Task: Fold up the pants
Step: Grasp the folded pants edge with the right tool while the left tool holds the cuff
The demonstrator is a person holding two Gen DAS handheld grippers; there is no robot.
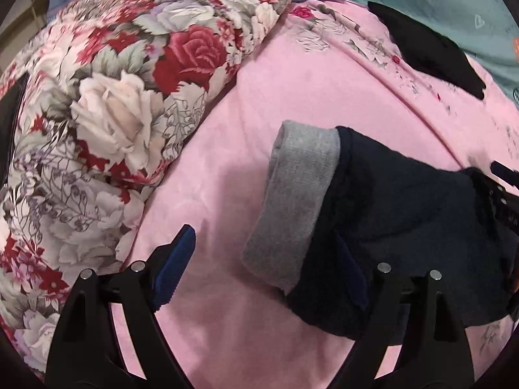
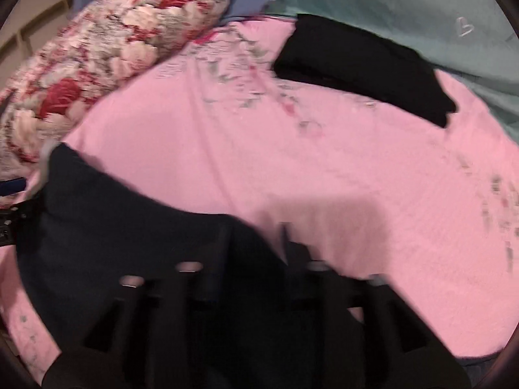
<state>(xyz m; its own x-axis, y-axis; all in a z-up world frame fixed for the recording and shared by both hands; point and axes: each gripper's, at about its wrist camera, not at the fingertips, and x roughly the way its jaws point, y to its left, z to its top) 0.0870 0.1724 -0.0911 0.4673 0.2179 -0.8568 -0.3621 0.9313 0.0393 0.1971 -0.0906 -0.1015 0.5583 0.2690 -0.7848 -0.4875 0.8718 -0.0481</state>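
Observation:
Dark navy pants (image 1: 399,214) with a grey waistband (image 1: 295,201) lie bunched on the pink bedsheet (image 1: 259,103). My left gripper (image 1: 266,265) is open; its left finger (image 1: 175,269) is over bare sheet and its right finger lies against the pants' fabric. In the blurred right wrist view the pants (image 2: 129,227) cover the lower left, and my right gripper (image 2: 256,259) sits at their edge with the fabric between the jaws. The right gripper also shows at the pants' far edge in the left wrist view (image 1: 499,194).
A rolled floral quilt (image 1: 113,97) lies along the left of the bed. A folded black garment (image 2: 360,64) sits at the back right on the pink sheet. A teal blanket (image 2: 421,9) lies behind it.

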